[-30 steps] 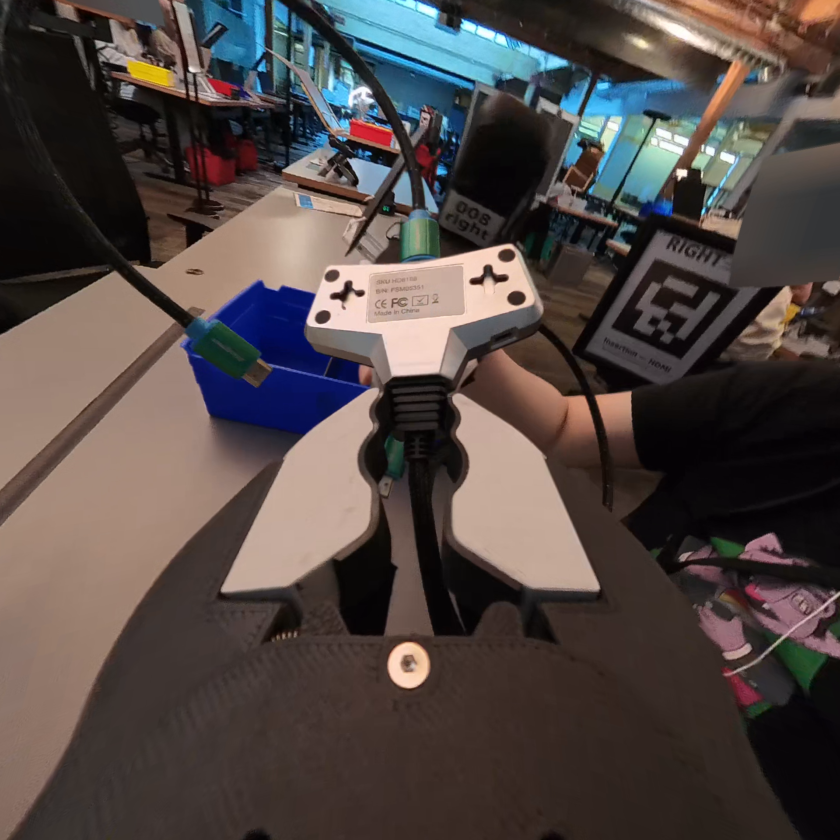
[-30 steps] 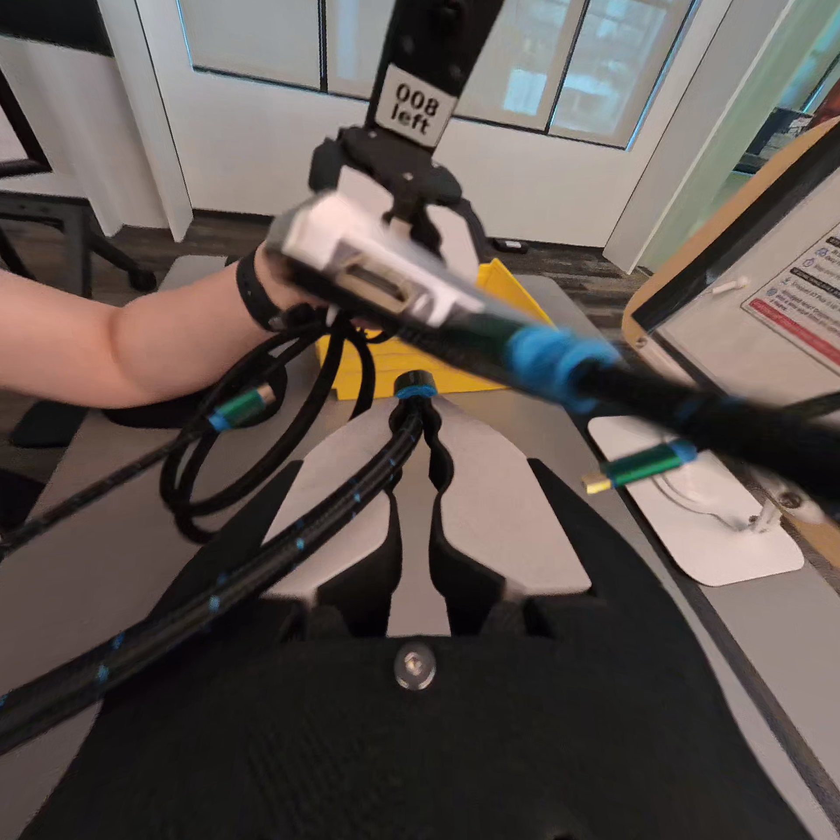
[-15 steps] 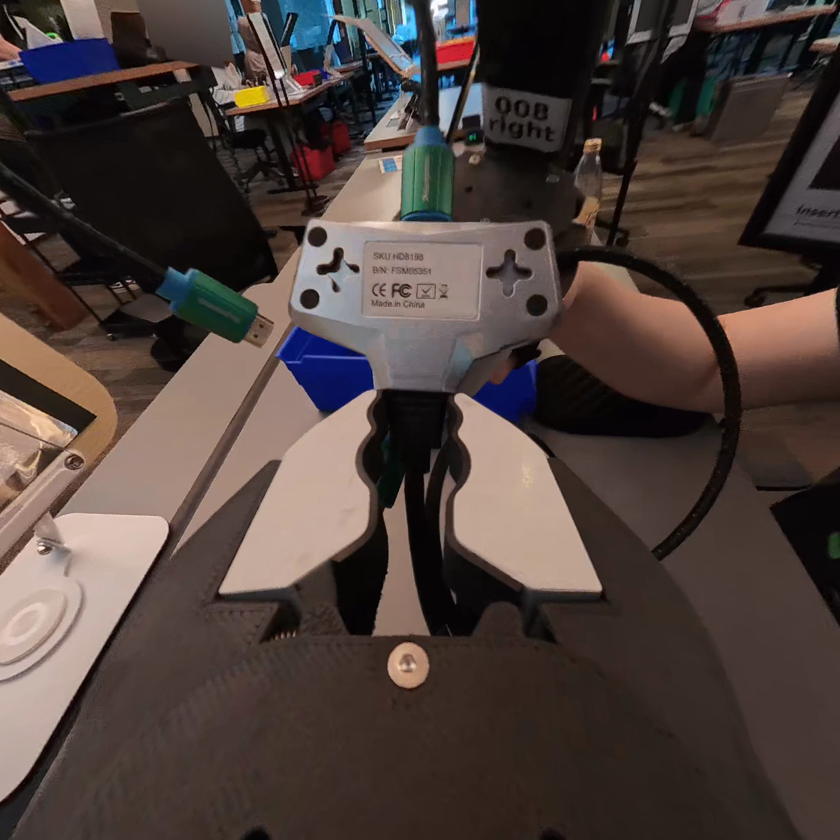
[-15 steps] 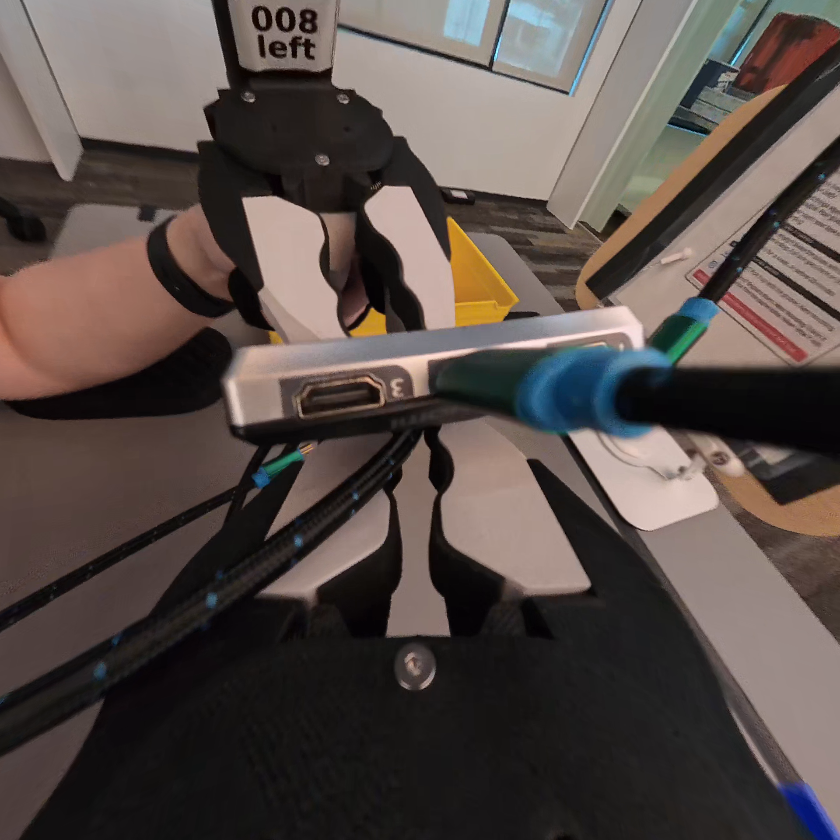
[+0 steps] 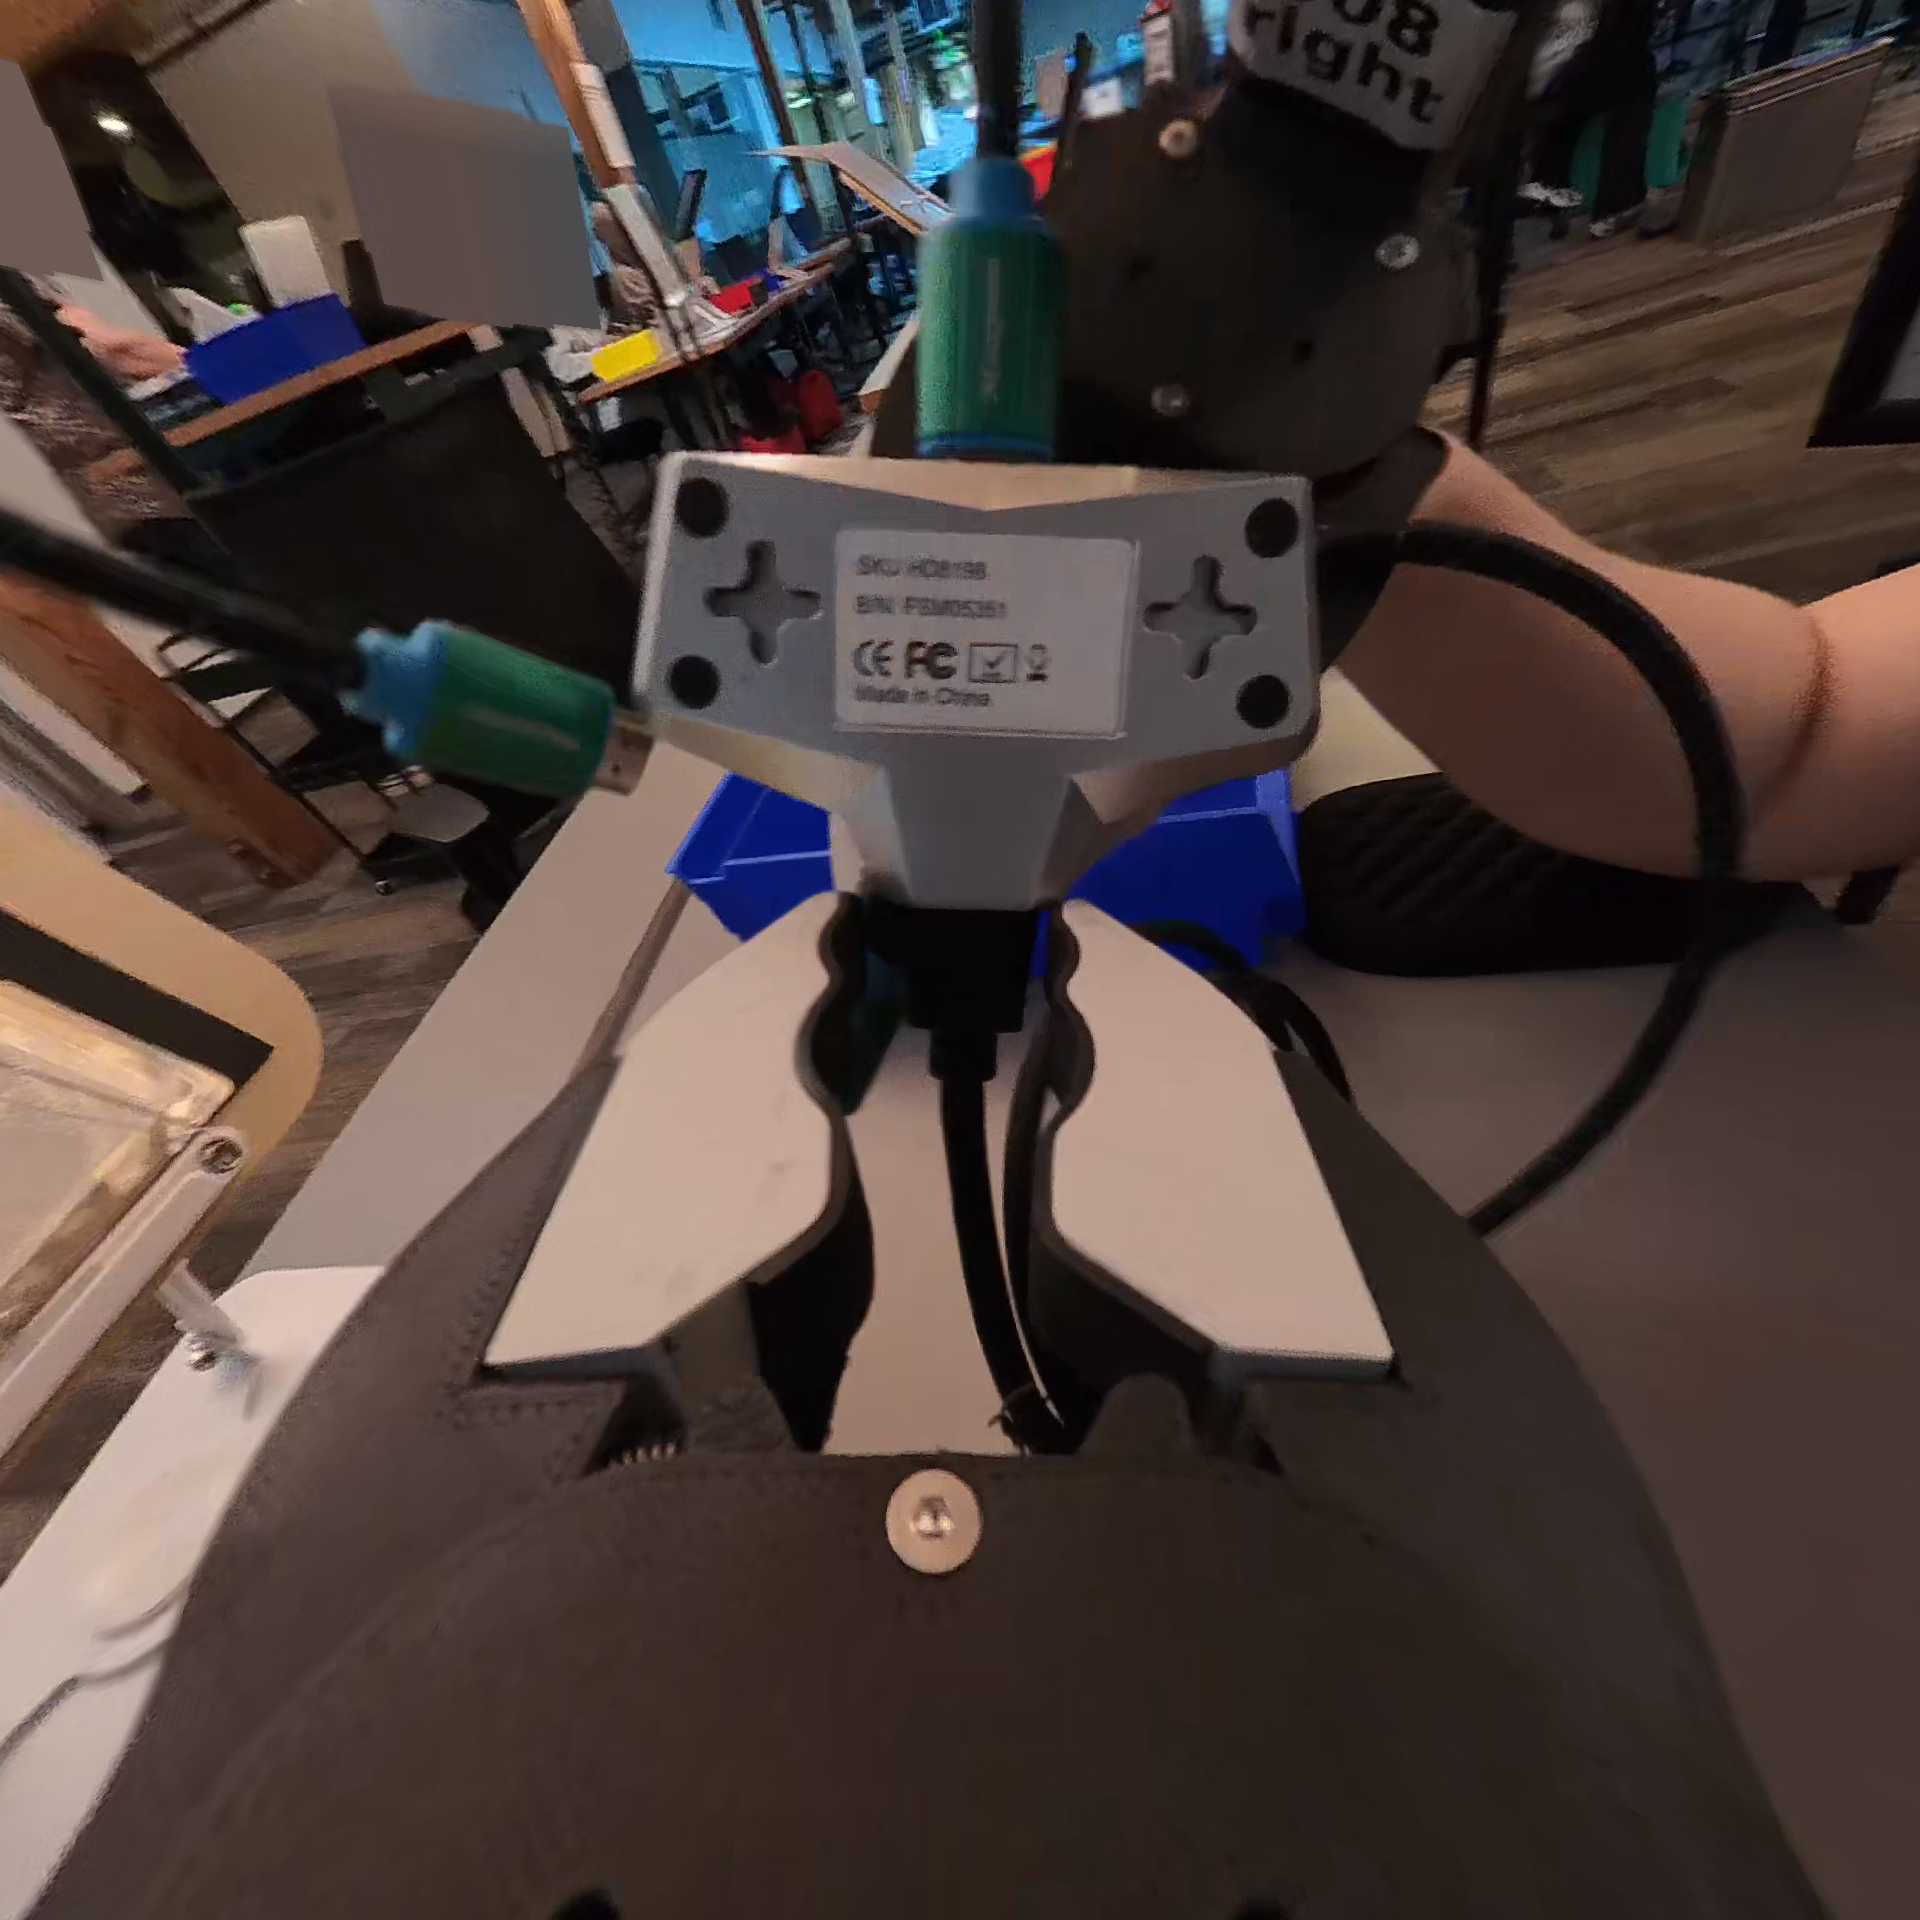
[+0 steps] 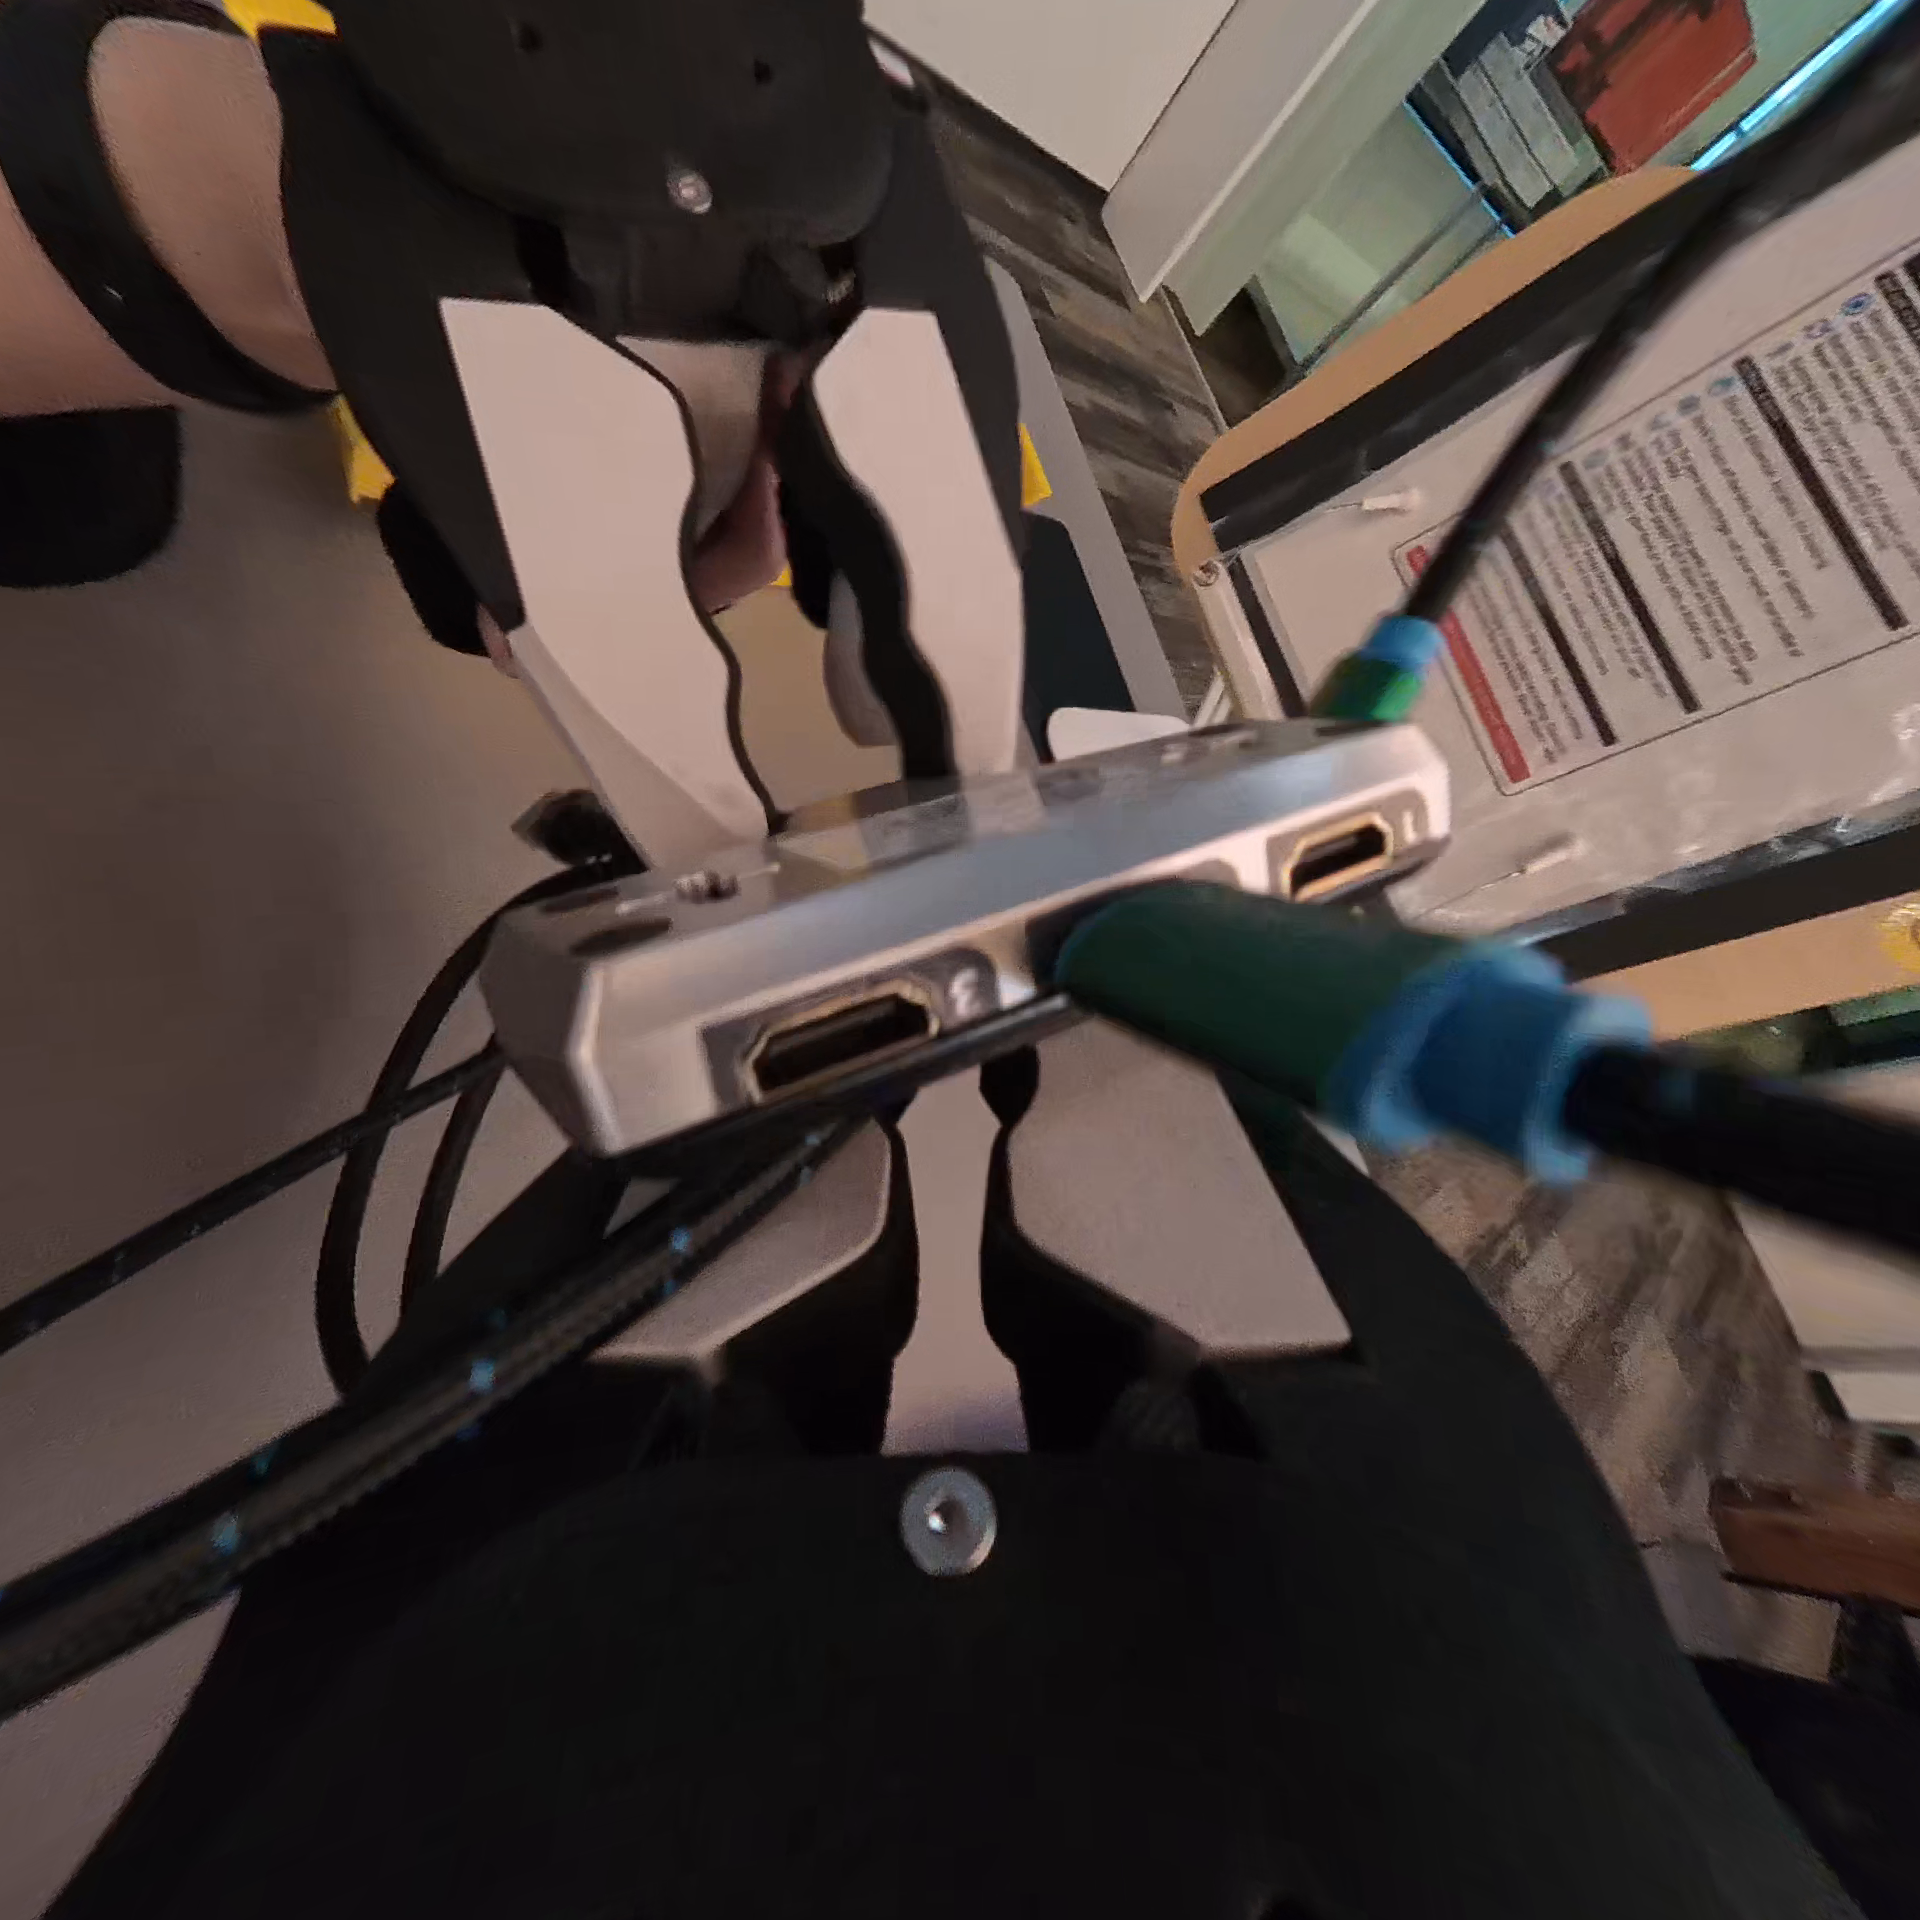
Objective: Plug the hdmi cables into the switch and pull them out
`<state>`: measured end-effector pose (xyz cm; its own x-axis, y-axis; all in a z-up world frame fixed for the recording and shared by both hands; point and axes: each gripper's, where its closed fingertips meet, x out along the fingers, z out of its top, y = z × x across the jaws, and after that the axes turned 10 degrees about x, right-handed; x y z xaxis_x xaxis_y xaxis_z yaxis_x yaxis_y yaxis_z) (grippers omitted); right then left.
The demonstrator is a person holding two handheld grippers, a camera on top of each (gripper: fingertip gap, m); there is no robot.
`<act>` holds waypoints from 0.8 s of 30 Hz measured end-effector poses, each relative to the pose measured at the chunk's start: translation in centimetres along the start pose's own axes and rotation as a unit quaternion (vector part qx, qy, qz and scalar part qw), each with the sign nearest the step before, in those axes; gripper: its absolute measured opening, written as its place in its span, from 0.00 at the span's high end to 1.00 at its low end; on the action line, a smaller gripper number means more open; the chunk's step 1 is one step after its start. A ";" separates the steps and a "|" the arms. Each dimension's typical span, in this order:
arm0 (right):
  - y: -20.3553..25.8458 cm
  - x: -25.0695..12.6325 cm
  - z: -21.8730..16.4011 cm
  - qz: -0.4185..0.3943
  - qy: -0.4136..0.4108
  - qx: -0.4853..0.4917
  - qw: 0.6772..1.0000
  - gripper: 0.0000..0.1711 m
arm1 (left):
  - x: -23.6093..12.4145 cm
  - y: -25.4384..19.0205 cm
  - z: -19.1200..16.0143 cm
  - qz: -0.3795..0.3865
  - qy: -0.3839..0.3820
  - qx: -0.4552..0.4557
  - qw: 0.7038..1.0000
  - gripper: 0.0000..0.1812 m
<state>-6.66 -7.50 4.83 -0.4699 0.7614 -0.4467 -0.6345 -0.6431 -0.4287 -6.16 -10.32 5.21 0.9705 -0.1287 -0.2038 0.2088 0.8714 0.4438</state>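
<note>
A blue bin [image 5: 1174,862] sits on the grey table [image 5: 1662,1195] just beyond the left gripper [image 5: 940,977], mostly hidden behind the switch, so what it holds cannot be made out from here; in the right wrist view only yellow corners of a second bin [image 6: 358,473] peek out behind the left gripper, contents hidden too. The left gripper is closed tight on the black stub at the near end of the silver switch [image 5: 977,665], holding it up off the table with its labelled underside facing the camera. 1 green plug [image 5: 987,322] is seated in the middle port on the far edge, its black cable running up and away. A 2nd green plug [image 5: 499,712] comes in from the left, its metal tip right at the switch's left corner; whether it has entered the port I cannot tell. In the right wrist view the right gripper [image 6: 945,1091] is pinched down on a black braided cable [image 6: 343,1423] that runs away to the lower left, and the switch's port face hangs just above its tips with 2 ports open. Compared with half a second ago, the loose plug on the left has closed the gap it had to the switch, and the switch fills more of both views, the 2 grippers having drawn closer together. A bare forearm [image 5: 1621,717] reaches in from the right.
</note>
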 end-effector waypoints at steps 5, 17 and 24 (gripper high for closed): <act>-0.7 -0.5 0.1 -0.015 0.000 0.009 1.000 0.96 | 0.5 -0.2 0.0 0.001 -0.010 0.000 1.000 0.76; -2.3 -0.7 0.0 -0.106 0.026 -0.005 0.994 0.96 | 1.0 1.1 -1.3 0.039 0.020 0.006 0.999 0.81; -2.6 -0.3 0.4 -0.136 0.026 0.004 0.990 0.96 | 0.9 1.5 -1.0 0.060 0.027 -0.005 0.998 0.78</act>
<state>-5.08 -6.05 6.38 -0.2493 0.9011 -0.3549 -0.7379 -0.4141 -0.5329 -5.09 -8.64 4.84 0.9803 0.0024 -0.1977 0.0903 0.8841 0.4585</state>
